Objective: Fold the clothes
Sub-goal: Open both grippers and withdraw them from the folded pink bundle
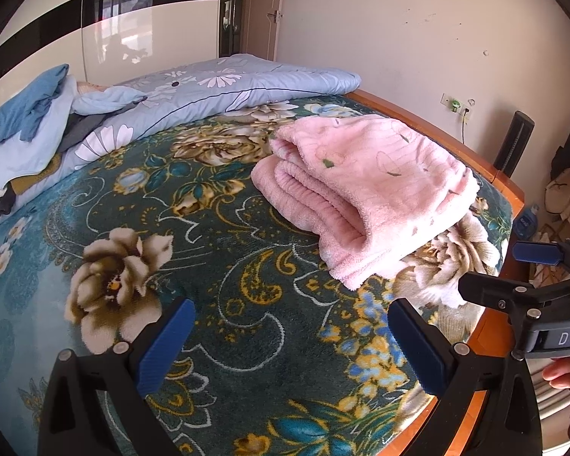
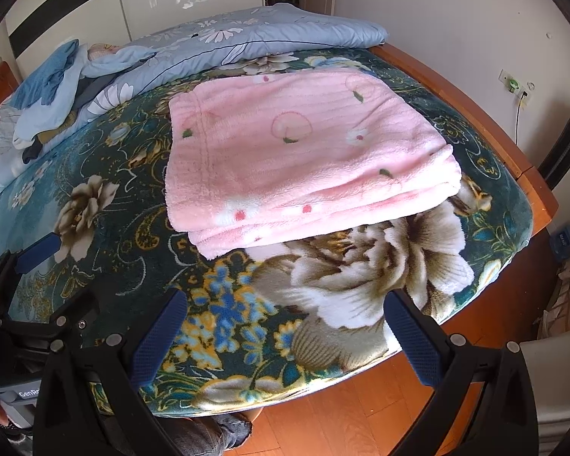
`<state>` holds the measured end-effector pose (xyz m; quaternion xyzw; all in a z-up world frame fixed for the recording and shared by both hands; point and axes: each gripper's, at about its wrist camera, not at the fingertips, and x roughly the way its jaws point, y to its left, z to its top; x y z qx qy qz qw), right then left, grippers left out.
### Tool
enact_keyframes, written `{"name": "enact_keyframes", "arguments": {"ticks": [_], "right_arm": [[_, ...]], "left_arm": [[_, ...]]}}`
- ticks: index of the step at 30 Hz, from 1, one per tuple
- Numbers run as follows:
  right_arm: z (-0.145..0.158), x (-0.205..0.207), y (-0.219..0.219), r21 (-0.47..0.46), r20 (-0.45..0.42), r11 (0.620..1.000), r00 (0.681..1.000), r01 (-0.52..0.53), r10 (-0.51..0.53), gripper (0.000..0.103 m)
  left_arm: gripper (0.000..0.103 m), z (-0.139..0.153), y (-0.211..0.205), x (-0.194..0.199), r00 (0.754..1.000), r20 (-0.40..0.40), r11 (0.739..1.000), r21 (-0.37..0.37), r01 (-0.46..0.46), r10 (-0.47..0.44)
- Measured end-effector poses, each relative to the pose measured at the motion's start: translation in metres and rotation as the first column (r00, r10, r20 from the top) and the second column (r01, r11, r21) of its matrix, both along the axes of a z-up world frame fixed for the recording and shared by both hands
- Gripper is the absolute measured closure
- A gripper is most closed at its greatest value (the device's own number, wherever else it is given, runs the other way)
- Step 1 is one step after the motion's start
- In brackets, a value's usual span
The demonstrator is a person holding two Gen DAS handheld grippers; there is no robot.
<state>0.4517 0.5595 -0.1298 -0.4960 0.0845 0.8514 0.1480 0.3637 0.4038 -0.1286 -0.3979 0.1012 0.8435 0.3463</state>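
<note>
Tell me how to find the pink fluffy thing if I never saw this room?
Find the bed with the dark green flowery blanket. Near its foot corner lies the pink fleece garment, folded into a flat stack. It's the only pink, fluffy item; the clothes heaped by the quilt are blue.

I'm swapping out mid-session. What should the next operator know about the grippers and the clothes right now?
Left gripper: open, empty, hovering over the floral bedspread.
Right gripper: open, empty, at the bed's near edge.
Pink fleece garment: folded into a flat stack on the bedspread, nothing touching it.
Done: that piece looks finished.
Left: the loose blue clothes heaped at the far left by the blue daisy quilt appear unfolded; likely next.
</note>
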Motion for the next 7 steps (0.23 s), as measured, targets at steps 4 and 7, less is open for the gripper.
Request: {"name": "enact_keyframes", "arguments": {"ticks": [4, 7], "right_arm": [[-0.0012, -0.0022, 0.0006, 0.0, 0.008, 1.0, 1.0, 0.002, -0.002, 0.0], [-0.0013, -0.0036, -0.0003, 0.005, 0.012, 1.0, 1.0, -0.002, 0.002, 0.0]], "left_arm": [[0.0, -0.002, 0.0003, -0.0023, 1.0, 0.009, 1.0, 0.0, -0.007, 0.007], [0.0, -0.0018, -0.0002, -0.0015, 1.0, -0.008, 1.0, -0.003, -0.018, 0.018]]}}
